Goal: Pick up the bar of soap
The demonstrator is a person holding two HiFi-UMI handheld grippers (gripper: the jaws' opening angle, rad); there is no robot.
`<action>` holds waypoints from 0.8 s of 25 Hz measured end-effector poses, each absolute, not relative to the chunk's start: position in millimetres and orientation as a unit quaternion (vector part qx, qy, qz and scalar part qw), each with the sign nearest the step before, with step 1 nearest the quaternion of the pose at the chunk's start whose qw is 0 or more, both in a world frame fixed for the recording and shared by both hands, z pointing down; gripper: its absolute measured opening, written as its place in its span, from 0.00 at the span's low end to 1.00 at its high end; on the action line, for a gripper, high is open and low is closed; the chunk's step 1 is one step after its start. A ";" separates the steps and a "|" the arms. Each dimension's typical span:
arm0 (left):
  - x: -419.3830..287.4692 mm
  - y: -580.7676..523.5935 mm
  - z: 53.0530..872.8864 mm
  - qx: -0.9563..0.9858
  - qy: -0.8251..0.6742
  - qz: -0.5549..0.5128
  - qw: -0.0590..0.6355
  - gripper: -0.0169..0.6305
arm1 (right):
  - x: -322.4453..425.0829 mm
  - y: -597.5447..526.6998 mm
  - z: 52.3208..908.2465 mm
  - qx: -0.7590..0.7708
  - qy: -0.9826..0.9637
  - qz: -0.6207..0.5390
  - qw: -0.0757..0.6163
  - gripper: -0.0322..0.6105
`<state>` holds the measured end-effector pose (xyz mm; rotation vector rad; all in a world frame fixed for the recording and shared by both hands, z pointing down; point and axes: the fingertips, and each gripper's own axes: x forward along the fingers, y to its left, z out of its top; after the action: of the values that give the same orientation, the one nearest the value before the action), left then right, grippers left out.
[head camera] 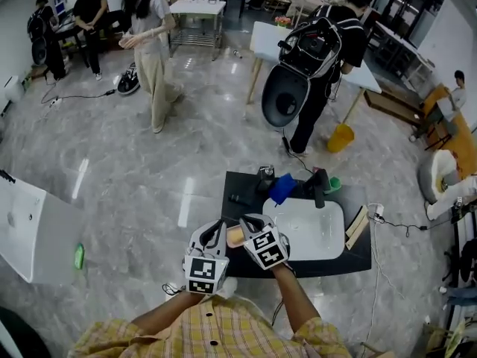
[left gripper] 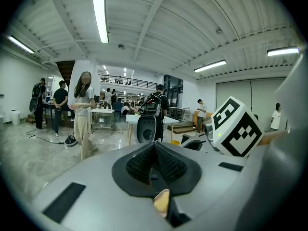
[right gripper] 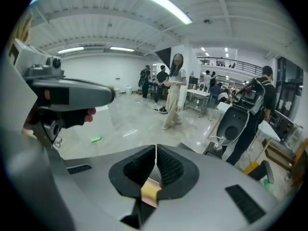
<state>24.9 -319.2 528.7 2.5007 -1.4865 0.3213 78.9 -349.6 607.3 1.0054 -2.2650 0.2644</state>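
A pale orange block, which looks like the bar of soap (head camera: 235,236), lies at the front left corner of the black table (head camera: 238,185). It shows only in the head view, between my two grippers. My left gripper (head camera: 217,227) hovers just left of it, shut and empty, its jaws meeting in the left gripper view (left gripper: 155,146). My right gripper (head camera: 248,221) hangs just right of the block, tilted down. Its jaws (right gripper: 156,149) are also pressed together with nothing between them. Whether either gripper touches the block I cannot tell.
A white basin (head camera: 332,246) fills the table's middle, with a black faucet (head camera: 319,188), a blue cloth (head camera: 282,189) and a green cup (head camera: 333,184) behind it. A wooden piece (head camera: 356,227) lies at the right. A person with a backpack (head camera: 320,47) stands beyond the table.
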 end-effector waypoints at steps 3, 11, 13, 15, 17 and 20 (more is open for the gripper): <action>21.3 -319.7 528.1 0.849 -0.506 0.111 0.108 0.05 | 71.3 -343.1 631.0 0.321 -0.866 0.078 0.375 0.08; 12.0 -322.1 535.6 0.842 -0.516 0.107 0.115 0.05 | 79.3 -338.0 696.3 0.206 -0.831 -0.040 0.515 0.08; 10.0 -323.0 535.3 0.841 -0.519 0.106 0.115 0.05 | 80.7 -336.8 710.6 0.172 -0.819 -0.069 0.543 0.08; 8.6 -323.7 535.5 0.840 -0.521 0.105 0.114 0.05 | 82.4 -335.4 724.8 0.139 -0.809 -0.091 0.563 0.09; 7.8 -324.3 537.0 0.840 -0.521 0.102 0.116 0.04 | 84.5 -333.4 739.3 0.108 -0.802 -0.097 0.579 0.11; 6.7 -323.3 540.3 0.839 -0.521 0.101 0.122 0.05 | 86.0 -327.2 754.2 0.063 -0.791 -0.102 0.600 0.19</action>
<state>6.7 -323.3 540.3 2.4489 -1.5202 0.2953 86.0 -327.2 754.2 0.1453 -1.8335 -0.2366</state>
